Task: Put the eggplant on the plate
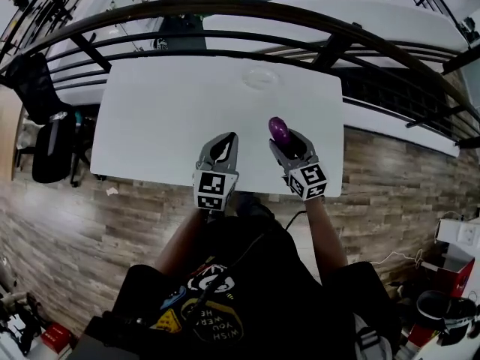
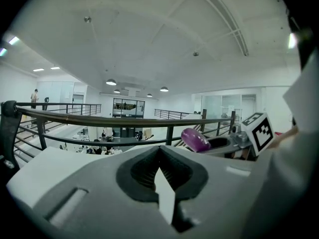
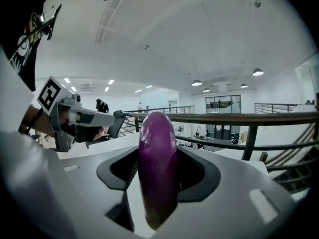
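A purple eggplant [image 1: 279,130] stands upright between the pads of my right gripper [image 1: 289,139], which is shut on it above the near edge of the white table [image 1: 165,111]. In the right gripper view the eggplant [image 3: 158,168] fills the gap between the jaws of the gripper [image 3: 159,152]. My left gripper [image 1: 225,142] hovers just to its left, shut with nothing in it; its jaws meet in the left gripper view [image 2: 159,153], where the eggplant [image 2: 195,139] shows at the right. A faint clear plate [image 1: 249,78] sits at the table's far edge.
A black railing [image 1: 225,10] runs just beyond the table, with another white table [image 1: 360,17] behind it. A black office chair [image 1: 46,137] stands left of the table on the wood floor. The person stands at the table's near edge.
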Tool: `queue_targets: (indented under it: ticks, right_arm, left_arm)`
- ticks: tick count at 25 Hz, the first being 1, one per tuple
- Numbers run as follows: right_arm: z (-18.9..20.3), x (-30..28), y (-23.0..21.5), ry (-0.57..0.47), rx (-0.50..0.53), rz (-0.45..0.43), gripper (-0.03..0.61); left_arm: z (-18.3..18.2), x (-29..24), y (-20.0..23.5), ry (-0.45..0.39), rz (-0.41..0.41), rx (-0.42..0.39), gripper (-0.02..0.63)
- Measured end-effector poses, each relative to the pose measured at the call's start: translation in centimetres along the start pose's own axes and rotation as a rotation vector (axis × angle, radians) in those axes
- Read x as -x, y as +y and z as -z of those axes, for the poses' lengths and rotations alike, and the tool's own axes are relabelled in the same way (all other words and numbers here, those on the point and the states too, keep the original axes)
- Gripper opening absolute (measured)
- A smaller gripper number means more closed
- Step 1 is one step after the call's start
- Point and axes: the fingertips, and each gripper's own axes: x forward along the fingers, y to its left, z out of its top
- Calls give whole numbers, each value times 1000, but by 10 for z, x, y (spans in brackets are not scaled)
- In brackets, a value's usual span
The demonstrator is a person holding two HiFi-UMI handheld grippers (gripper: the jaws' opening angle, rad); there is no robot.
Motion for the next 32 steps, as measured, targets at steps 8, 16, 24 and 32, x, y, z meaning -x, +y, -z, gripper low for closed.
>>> queue_targets:
  ticks: [8, 16, 24, 32]
  right_arm:
    - [41, -131, -106, 269, 249, -168, 229]
    - [117, -273, -169, 631, 491, -303, 229]
    - [151, -318, -189, 817, 638, -387, 229]
    - [125, -299, -179, 719, 416, -300, 324]
  left_arm:
    - [19, -93, 23, 59, -42, 10, 5]
    - [34, -109, 84, 109, -117, 94, 5]
    - [80, -67, 107, 182, -211, 265, 5]
    - [72, -48, 113, 171, -161, 228, 5]
